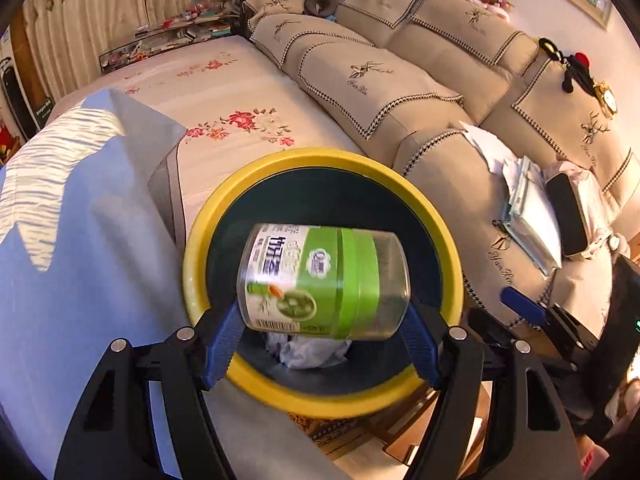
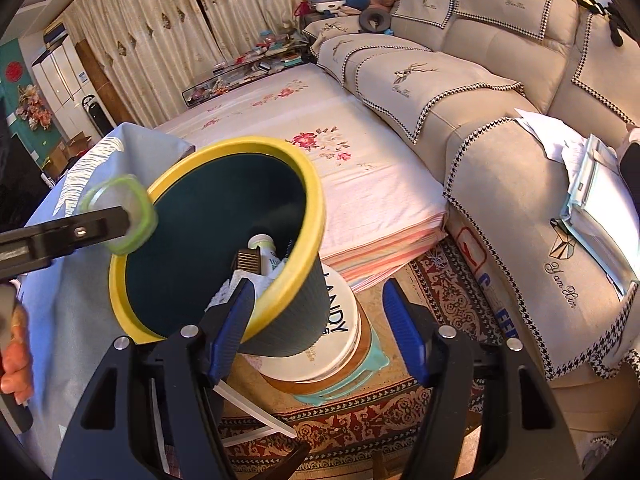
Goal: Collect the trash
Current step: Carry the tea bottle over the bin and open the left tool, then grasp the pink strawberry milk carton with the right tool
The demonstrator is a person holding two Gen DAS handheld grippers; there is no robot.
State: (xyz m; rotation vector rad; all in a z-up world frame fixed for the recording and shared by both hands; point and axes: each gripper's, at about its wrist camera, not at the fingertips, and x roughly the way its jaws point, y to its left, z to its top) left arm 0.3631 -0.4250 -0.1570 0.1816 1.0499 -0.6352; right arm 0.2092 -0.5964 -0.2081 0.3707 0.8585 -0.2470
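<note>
I have two grippers here. My left gripper (image 1: 324, 344) clamps one clear plastic jar (image 1: 324, 280) across its ends, lying sideways directly over the mouth of the single trash bin (image 1: 200, 240), a dark ribbed tub with a yellow rim. From my right wrist view the jar (image 2: 120, 214) shows end-on at the tip of the left gripper's black arm, just at the bin's (image 2: 304, 308) rim on its left side. The jar's wrapper is green and white with large characters I cannot read, one barcode near its lower edge and a round picture of green pieces.

My right gripper (image 2: 320, 332) stands wide: its left finger (image 2: 230, 332) is over the bin's near rim, the right finger apart in the air, and I cannot tell whether the left one touches.

Inside the bin I count one crumpled white tissue (image 1: 308, 350), one white tube (image 2: 266, 250) with green print, and one small brown ribbed piece.

Under the bin sits a white round tub (image 2: 340, 336) reading "ANDY". The beige sofa cover (image 2: 560, 280) carries embroidered script that I cannot read for certain
</note>
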